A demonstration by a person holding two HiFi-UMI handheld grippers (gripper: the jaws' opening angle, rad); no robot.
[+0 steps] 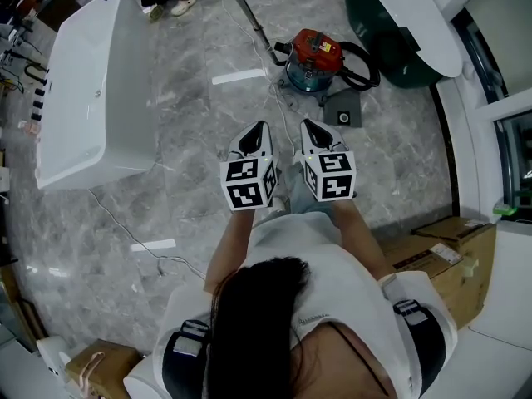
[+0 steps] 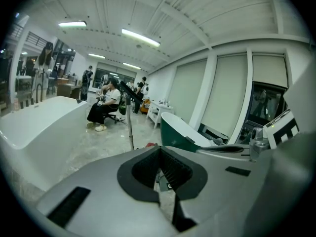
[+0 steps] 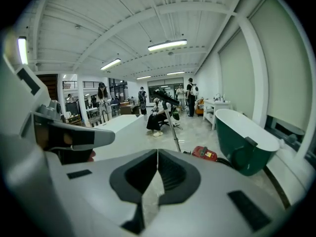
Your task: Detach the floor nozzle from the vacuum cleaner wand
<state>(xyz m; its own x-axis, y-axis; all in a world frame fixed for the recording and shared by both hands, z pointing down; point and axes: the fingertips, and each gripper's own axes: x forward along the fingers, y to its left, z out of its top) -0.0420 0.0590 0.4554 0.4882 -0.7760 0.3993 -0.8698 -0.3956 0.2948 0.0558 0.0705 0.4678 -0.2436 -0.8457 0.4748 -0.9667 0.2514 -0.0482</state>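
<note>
The red vacuum canister (image 1: 314, 56) stands on the grey marble floor ahead of me, with a black hose (image 1: 366, 66) looped at its right. The thin metal wand (image 1: 249, 15) slants up and away from the canister's left side; its lower end (image 1: 277, 56) is too small for me to make out the nozzle. My left gripper (image 1: 259, 126) and right gripper (image 1: 307, 124) hang side by side in the air, short of the canister, both shut with nothing between the jaws. The right gripper view shows the canister (image 3: 204, 153) and the wand (image 3: 174, 130) beyond the right gripper (image 3: 157, 153).
A dark grey flat box (image 1: 342, 110) lies just before the canister. A white bathtub (image 1: 83, 90) stands at the left and a green one (image 1: 399, 23) at the top right. Cardboard boxes (image 1: 449, 256) stand at my right. Thin cables (image 1: 125, 227) trail across the floor. A seated person (image 2: 104, 107) is behind the wand.
</note>
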